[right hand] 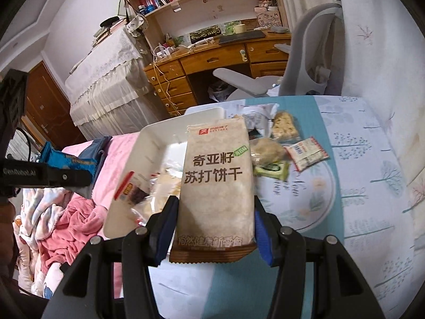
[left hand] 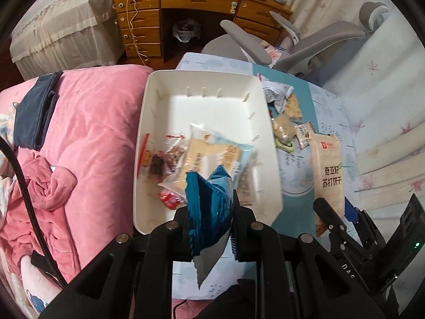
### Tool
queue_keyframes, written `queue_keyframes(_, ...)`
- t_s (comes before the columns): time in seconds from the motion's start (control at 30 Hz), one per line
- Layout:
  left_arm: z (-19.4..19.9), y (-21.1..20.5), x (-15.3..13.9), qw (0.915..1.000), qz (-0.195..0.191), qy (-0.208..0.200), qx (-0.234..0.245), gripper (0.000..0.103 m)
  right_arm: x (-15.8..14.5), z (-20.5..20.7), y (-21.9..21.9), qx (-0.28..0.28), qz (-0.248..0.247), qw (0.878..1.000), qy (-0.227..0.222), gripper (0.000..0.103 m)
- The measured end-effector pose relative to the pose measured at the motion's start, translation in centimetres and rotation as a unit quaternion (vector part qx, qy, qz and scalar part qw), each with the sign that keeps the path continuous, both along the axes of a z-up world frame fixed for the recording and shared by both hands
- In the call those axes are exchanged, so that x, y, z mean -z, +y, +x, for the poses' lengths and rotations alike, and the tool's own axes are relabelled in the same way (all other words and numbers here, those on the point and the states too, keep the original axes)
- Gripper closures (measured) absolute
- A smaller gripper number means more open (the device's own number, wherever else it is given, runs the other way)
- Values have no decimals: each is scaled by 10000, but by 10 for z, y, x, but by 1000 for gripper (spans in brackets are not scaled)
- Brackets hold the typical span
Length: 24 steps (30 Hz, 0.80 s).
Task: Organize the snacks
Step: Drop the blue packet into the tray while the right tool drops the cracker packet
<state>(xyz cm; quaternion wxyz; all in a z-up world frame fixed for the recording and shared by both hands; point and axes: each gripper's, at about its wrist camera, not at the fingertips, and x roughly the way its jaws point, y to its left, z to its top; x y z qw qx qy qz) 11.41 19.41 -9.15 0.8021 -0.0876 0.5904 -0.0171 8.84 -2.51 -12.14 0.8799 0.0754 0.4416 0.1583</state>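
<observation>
A white bin [left hand: 148, 122] sits on the bed with several snack packets [left hand: 186, 156] in its near half. My left gripper [left hand: 209, 212] is shut on a blue snack packet [left hand: 207, 207] and holds it over the bin's near edge. My right gripper [right hand: 215, 212] is shut on a beige soda cracker packet [right hand: 217, 180] and holds it upright to the right of the bin [right hand: 148, 135]. The cracker packet also shows in the left wrist view [left hand: 328, 175]. The left gripper with the blue packet [right hand: 69, 162] shows at the left of the right wrist view.
Several loose snacks [right hand: 284, 143] lie on the blue patterned sheet [right hand: 358, 186] beyond the bin's right side. A pink blanket [left hand: 87, 133] lies left of the bin. A wooden desk [left hand: 202, 8] and grey chair [left hand: 313, 42] stand behind.
</observation>
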Motion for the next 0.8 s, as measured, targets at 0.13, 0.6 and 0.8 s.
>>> queue_keyframes(0.13,-5,16,8,9999,77,-12,107,86,2,-5,18,17,92,10000,9,50)
queue_keyframes(0.6,-5,33,31,9975,254,-27,655,85,14,-6,65,200,340,9992,27,48)
queue_keyframes(0.8,-9,35,34,9974,218,-13,691,41,19,-5,69,321,247,9990,189,32)
